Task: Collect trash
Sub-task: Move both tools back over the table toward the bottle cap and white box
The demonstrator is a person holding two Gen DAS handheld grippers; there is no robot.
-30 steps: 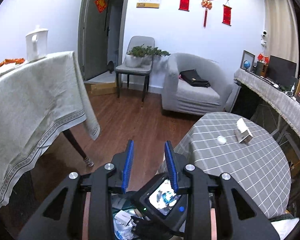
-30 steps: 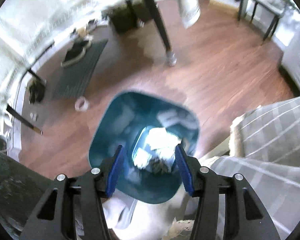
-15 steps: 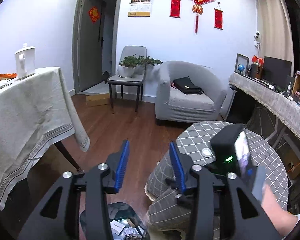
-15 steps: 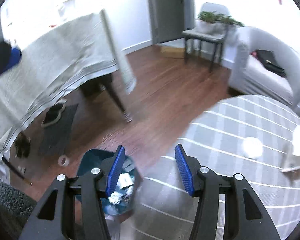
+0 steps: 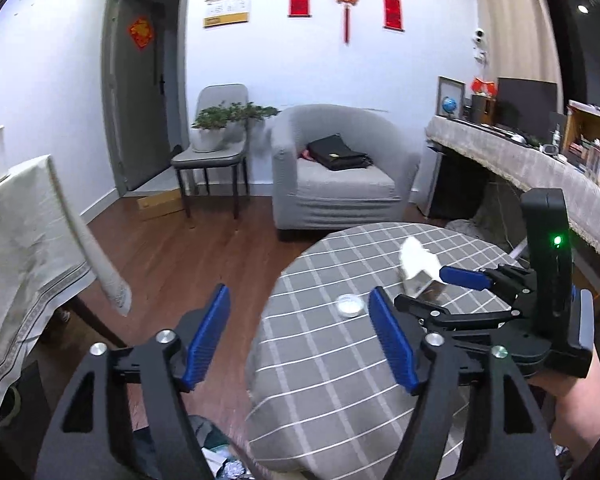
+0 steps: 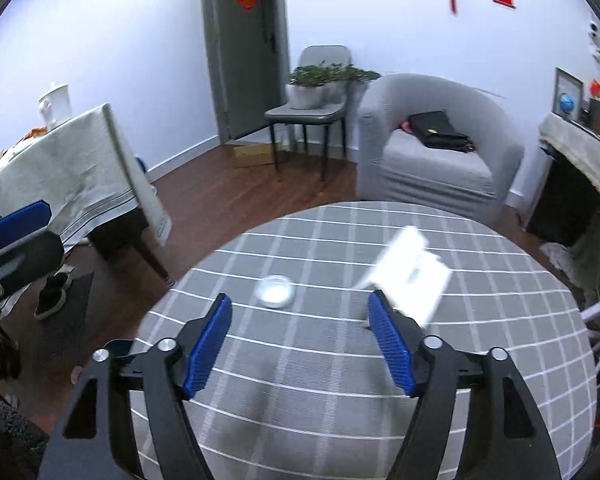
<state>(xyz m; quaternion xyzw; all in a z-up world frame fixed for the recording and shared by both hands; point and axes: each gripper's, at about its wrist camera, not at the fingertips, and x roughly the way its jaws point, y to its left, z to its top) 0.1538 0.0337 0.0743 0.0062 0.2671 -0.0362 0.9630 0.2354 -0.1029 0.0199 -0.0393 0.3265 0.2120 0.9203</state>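
Observation:
A round table with a grey checked cloth (image 6: 340, 380) (image 5: 320, 380) holds a small clear round lid (image 6: 275, 290) (image 5: 349, 305) and a white crumpled carton (image 6: 410, 278) (image 5: 418, 266). My right gripper (image 6: 300, 340) is open and empty above the table, the lid just beyond its fingers and the carton by its right finger. It also shows in the left wrist view (image 5: 460, 280). My left gripper (image 5: 300, 336) is open and empty over the table's left edge. The trash bin (image 5: 216, 456) with scraps shows below it.
A cloth-covered table (image 5: 24, 240) stands at the left. A grey armchair (image 5: 332, 176) with a black bag, a chair with plants (image 5: 216, 148) and a long sideboard (image 5: 532, 168) stand further back. Wooden floor (image 5: 172, 252) lies between.
My right gripper swung up from over the bin to above the round table, empty. My left gripper rose and opened wider, now facing the table.

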